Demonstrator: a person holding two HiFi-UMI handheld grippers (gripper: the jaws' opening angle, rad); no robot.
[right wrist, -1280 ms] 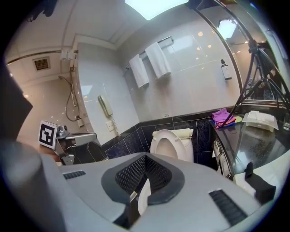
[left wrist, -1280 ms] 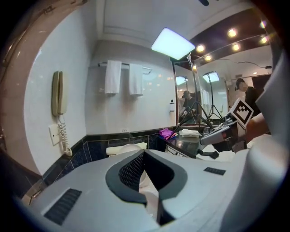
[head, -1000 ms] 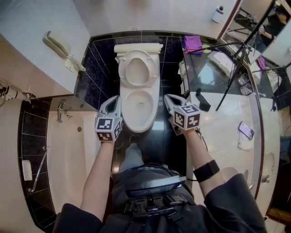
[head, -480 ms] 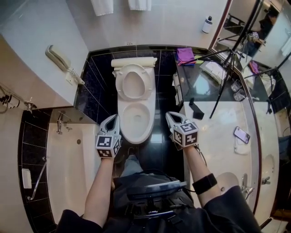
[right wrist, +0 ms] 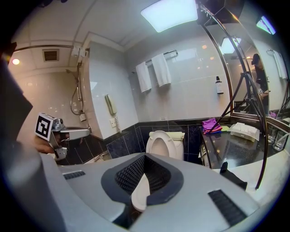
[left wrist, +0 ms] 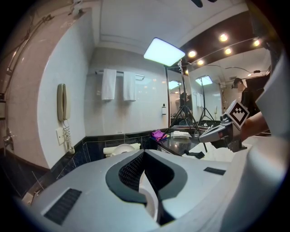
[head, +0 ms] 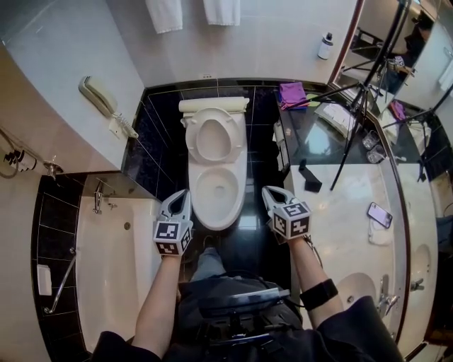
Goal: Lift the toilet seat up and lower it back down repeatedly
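Note:
The white toilet [head: 218,187] stands against the black-tiled back wall. Its seat [head: 214,134] is raised upright against the tank, and the bowl is open. My left gripper [head: 181,195] hangs just left of the bowl's front, shut and empty. On the other side of the bowl my right gripper [head: 269,191] is also shut with nothing in it. Neither touches the toilet. In the left gripper view the closed jaws [left wrist: 145,154] point toward the toilet [left wrist: 118,148]. The right gripper view shows the raised seat [right wrist: 161,142] beyond the closed jaws [right wrist: 145,156].
A bathtub [head: 106,261] lies at the left, below a wall phone [head: 98,95]. A glossy counter [head: 347,212] at the right carries a tripod [head: 354,106], a purple cloth [head: 291,92] and a mobile phone [head: 381,214]. Towels [head: 192,10] hang on the back wall.
Both grippers have drawn back a little toward the person, from beside the bowl's middle to beside its front. The seat has stayed upright. The head view has shifted slightly.

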